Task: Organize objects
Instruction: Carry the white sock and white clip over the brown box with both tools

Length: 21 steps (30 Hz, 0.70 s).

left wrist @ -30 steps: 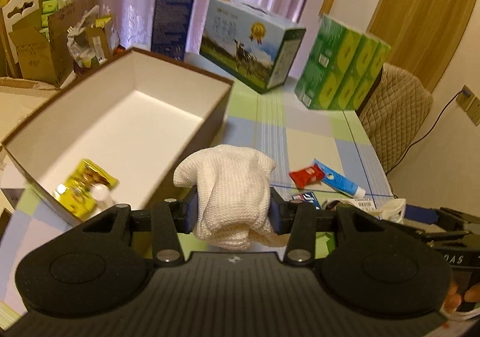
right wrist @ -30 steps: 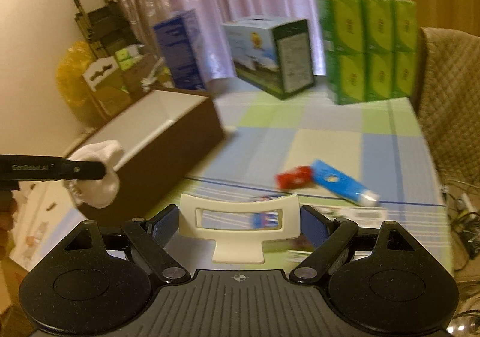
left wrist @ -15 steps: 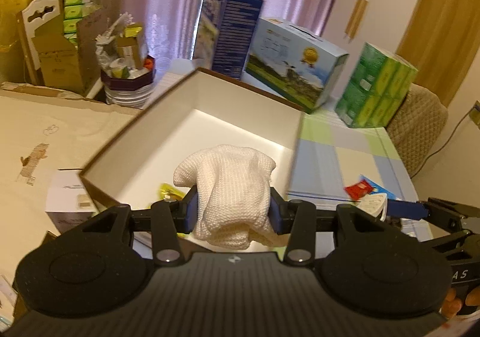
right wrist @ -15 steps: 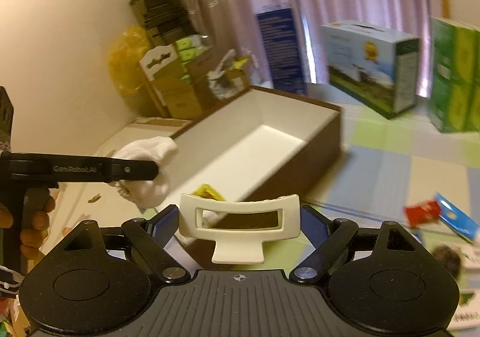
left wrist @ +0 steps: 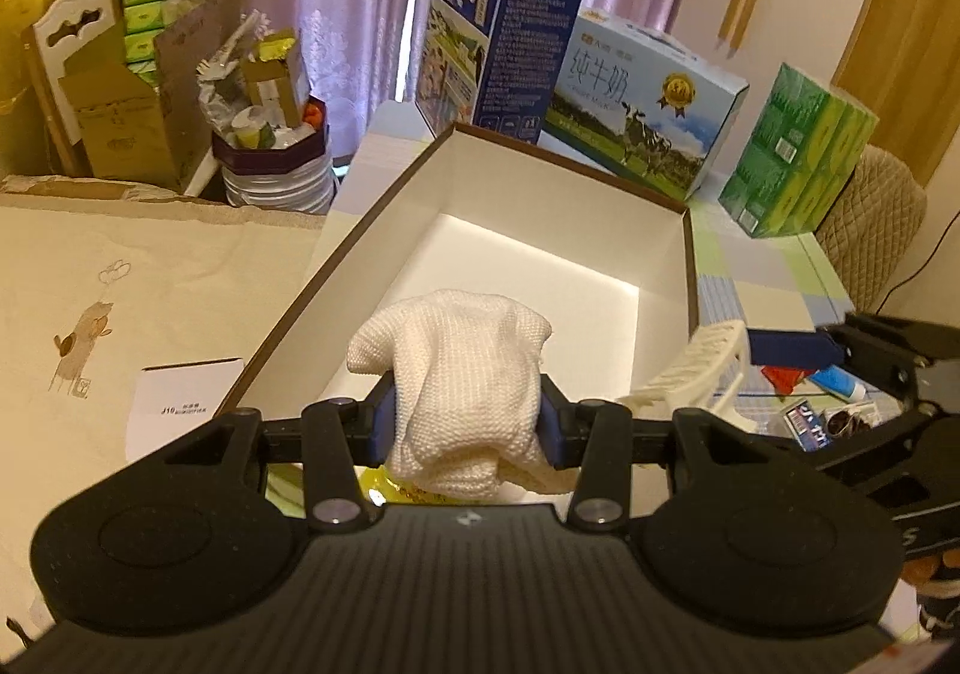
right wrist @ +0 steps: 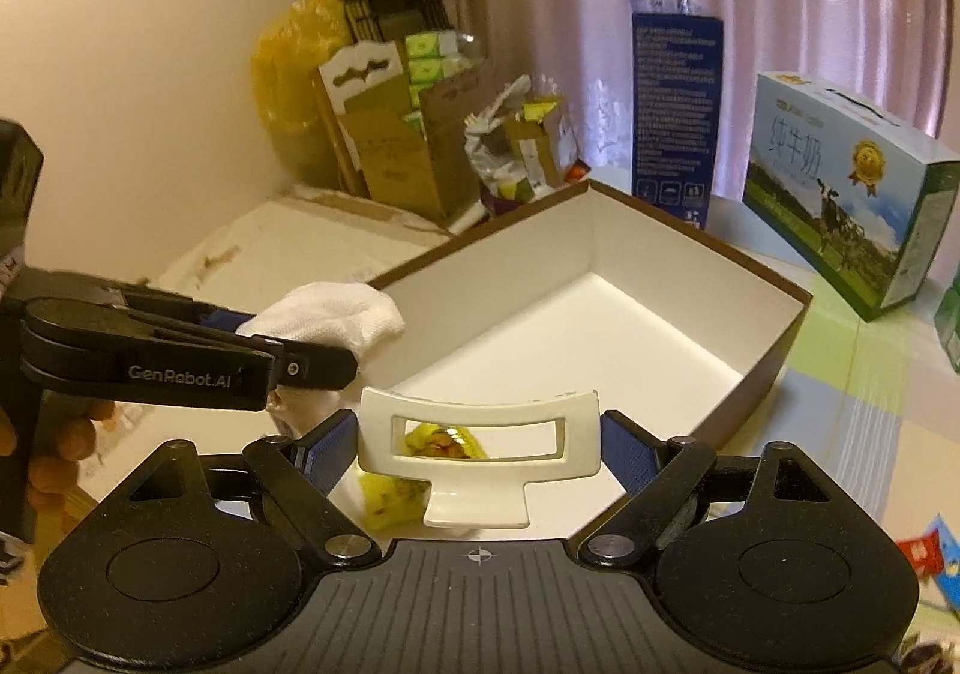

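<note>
Both hands are loaded. The left gripper [left wrist: 465,425] has its jaws clamped on a bunched white cloth [left wrist: 459,386], which hangs over the near end of the open white-lined box [left wrist: 690,278], just inside its left wall. The right gripper [right wrist: 477,449] pinches a white plastic piece [right wrist: 477,437] across its width, its long axis running jaw to jaw, also poised over the box's near end. The drop zone lies straight below and ahead of both. A yellow snack packet [right wrist: 393,500] already sits on the box floor under them. Milk cartons [left wrist: 642,104] stand beyond the far wall, well clear. On the bench to the right, a toothpaste tube [left wrist: 840,377] and a red packet [right wrist: 918,551] wait. Likely hazard: the cloth snagging a jaw on release.
</note>
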Each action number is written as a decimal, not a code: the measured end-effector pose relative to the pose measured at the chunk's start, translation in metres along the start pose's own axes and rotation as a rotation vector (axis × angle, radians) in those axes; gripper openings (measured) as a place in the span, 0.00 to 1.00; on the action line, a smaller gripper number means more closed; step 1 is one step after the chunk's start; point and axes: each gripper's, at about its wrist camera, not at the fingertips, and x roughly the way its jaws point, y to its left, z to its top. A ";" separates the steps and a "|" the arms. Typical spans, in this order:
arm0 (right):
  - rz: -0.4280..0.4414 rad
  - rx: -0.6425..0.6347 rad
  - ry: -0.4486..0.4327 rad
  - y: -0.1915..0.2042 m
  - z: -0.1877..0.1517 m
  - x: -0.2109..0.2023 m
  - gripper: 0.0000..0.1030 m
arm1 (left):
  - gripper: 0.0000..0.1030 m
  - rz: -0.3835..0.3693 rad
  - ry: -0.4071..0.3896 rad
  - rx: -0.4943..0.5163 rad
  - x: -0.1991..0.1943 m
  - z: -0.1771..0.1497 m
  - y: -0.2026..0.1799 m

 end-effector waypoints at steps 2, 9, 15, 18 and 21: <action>-0.007 -0.013 0.012 -0.004 0.003 0.013 0.81 | 0.39 -0.003 0.017 0.013 0.012 0.004 0.000; -0.030 -0.044 0.094 -0.017 0.007 0.051 0.81 | 0.39 -0.014 0.074 0.058 0.053 0.015 0.005; -0.042 -0.139 0.187 -0.030 0.011 0.080 0.81 | 0.39 -0.027 0.126 0.084 0.085 0.019 0.007; -0.034 -0.197 0.244 -0.035 0.012 0.094 0.81 | 0.40 -0.033 0.150 0.084 0.100 0.020 0.009; -0.021 -0.219 0.291 -0.040 0.013 0.106 0.81 | 0.40 -0.038 0.164 0.086 0.109 0.020 0.010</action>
